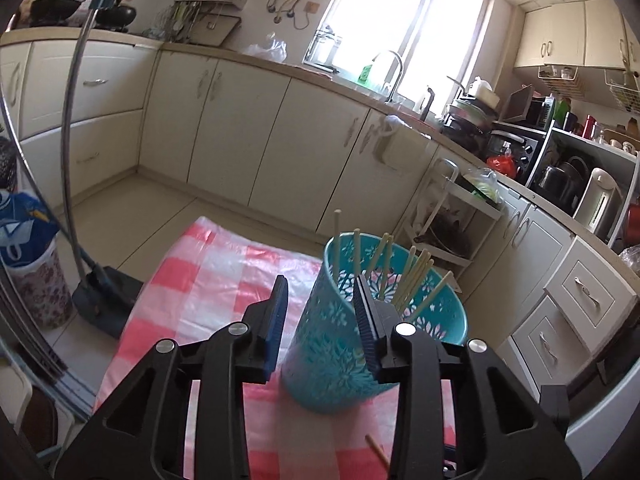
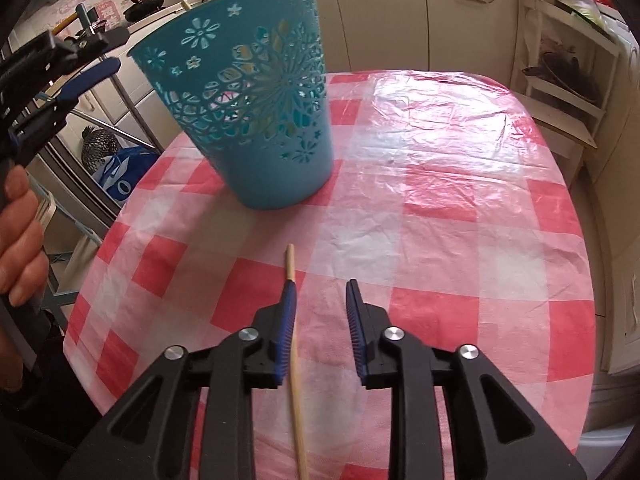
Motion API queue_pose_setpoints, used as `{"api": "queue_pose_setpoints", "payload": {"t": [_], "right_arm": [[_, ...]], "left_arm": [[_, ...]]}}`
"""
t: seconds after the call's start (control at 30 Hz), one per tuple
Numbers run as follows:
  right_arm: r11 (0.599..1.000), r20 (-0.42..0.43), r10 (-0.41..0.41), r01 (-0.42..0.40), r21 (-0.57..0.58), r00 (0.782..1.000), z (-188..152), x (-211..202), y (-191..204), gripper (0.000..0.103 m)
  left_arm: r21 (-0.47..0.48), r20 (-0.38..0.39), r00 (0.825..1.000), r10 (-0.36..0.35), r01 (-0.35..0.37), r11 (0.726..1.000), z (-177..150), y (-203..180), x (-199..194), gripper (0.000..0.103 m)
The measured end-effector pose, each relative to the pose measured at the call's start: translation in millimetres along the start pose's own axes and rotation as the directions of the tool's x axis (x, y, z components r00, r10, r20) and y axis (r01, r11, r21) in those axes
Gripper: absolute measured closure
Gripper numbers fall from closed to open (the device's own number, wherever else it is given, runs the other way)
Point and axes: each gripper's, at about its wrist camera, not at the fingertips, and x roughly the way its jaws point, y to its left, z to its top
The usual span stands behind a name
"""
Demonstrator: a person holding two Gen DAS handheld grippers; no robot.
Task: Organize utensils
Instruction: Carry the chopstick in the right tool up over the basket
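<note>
A teal cut-out basket (image 1: 336,340) stands on the pink checked tablecloth (image 1: 208,280) and holds several chopsticks (image 1: 408,276). My left gripper (image 1: 322,292) is open above it, its right finger over the near rim; a chopstick end (image 1: 378,450) lies on the cloth below. In the right wrist view the basket (image 2: 256,104) stands ahead to the left. One chopstick (image 2: 296,368) lies on the cloth between my open right gripper's (image 2: 320,296) jaws, close to its left finger (image 2: 286,332). The left gripper (image 2: 80,68) shows at upper left.
Kitchen cabinets (image 1: 256,128) and a cluttered counter (image 1: 500,132) ring the table. A white shelf cart (image 2: 560,80) stands beyond the table's far right. A mop and dustpan (image 1: 104,300) stand on the floor to the left. A hand (image 2: 20,240) is at the left edge.
</note>
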Motion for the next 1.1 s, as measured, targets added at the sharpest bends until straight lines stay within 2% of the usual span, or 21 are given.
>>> {"api": "queue_pose_setpoints", "payload": {"t": [0.1,0.17,0.23,0.27,0.3,0.4,0.47,0.53,0.57,0.6,0.67,0.7,0.73,0.77,0.8,0.83,0.9,0.93,1.0,1.1], "right_arm": [[0.999,-0.012,0.019,-0.020,-0.036,1.000,-3.0,1.7,11.2,0.077],[0.996,-0.034,-0.010,0.007,-0.092,0.999,-6.6,7.0,23.5,0.077],[0.985,-0.068,-0.081,0.069,-0.157,0.994,-10.5,17.9,30.7,0.084],[0.975,-0.050,-0.114,0.102,-0.197,0.992,-12.6,17.6,35.7,0.093],[0.977,-0.061,-0.101,0.087,-0.195,0.993,-12.3,16.7,36.8,0.098],[0.989,-0.035,-0.060,0.055,-0.138,0.998,-7.5,6.2,29.1,0.098],[0.999,0.026,0.026,-0.025,-0.035,0.999,1.8,-10.1,16.9,0.098],[0.991,0.145,0.109,-0.118,0.062,0.984,12.4,-33.8,3.0,0.098],[0.976,0.233,0.155,-0.185,0.112,0.960,17.6,-49.5,-5.2,0.098],[0.951,0.329,0.205,-0.267,0.156,0.922,22.2,-65.5,-13.6,0.098],[0.901,0.477,0.239,-0.376,0.214,0.846,28.4,-87.4,-26.9,0.097],[0.867,0.543,0.264,-0.443,0.227,0.797,32.8,-94.6,-33.0,0.098],[0.818,0.627,0.272,-0.518,0.248,0.730,36.5,-102.5,-39.7,0.098],[0.787,0.670,0.272,-0.561,0.258,0.690,40.3,-105.3,-42.8,0.098],[0.746,0.713,0.281,-0.614,0.258,0.642,46.9,-106.8,-45.7,0.098],[0.724,0.745,0.260,-0.635,0.271,0.614,53.2,-106.7,-46.3,0.098],[0.684,0.780,0.258,-0.678,0.270,0.570,61.4,-104.0,-48.5,0.098],[0.676,0.793,0.245,-0.685,0.273,0.558,68.0,-101.4,-47.6,0.098],[0.690,0.797,0.235,-0.673,0.266,0.556,79.6,-100.6,-47.3,0.098],[0.744,0.812,0.163,-0.610,0.271,0.560,95.6,-98.0,-46.1,0.098]], "left_arm": [[0.019,-0.001,1.000,-0.005,0.005,1.000,0.0,0.0,-3.7,0.067],[0.031,0.002,1.000,-0.003,0.003,1.000,-0.6,0.9,-6.5,0.066],[0.030,-0.004,1.000,-0.008,0.008,1.000,0.2,2.8,-7.2,0.065],[0.031,-0.005,1.000,-0.008,0.008,1.000,-0.2,3.4,-7.6,0.065],[0.034,-0.005,1.000,-0.008,0.008,0.999,-0.7,3.7,-8.7,0.065],[0.050,0.016,1.000,-0.006,0.005,0.999,2.1,-0.4,-13.3,0.065],[0.068,0.050,0.999,0.000,-0.003,0.998,3.7,-4.8,-20.4,0.063],[0.081,0.101,0.995,0.010,-0.018,0.997,4.4,-9.7,-29.7,0.060],[0.084,0.125,0.992,0.011,-0.022,0.996,4.6,-11.6,-34.2,0.058],[0.087,0.143,0.990,0.011,-0.024,0.996,5.2,-12.8,-37.7,0.058],[0.086,0.197,0.980,0.016,-0.033,0.996,5.2,-16.3,-47.7,0.057],[0.083,0.222,0.975,0.015,-0.035,0.996,5.0,-17.9,-52.4,0.056],[0.083,0.241,0.971,0.015,-0.036,0.996,5.5,-19.2,-56.0,0.056],[0.086,0.261,0.965,0.015,-0.039,0.996,5.1,-21.8,-60.1,0.055],[0.091,0.276,0.961,0.013,-0.040,0.995,5.5,-23.6,-63.2,0.054],[0.097,0.287,0.958,0.006,-0.035,0.995,5.1,-25.2,-65.6,0.053],[0.107,0.295,0.956,0.002,-0.035,0.994,5.0,-26.7,-67.2,0.053],[0.109,0.292,0.956,0.001,-0.034,0.993,5.7,-26.4,-66.8,0.053],[0.098,0.281,0.960,0.004,-0.033,0.995,9.8,-24.0,-63.4,0.052],[0.075,0.265,0.964,0.009,-0.030,0.997,17.5,-18.0,-57.7,0.052]]}}
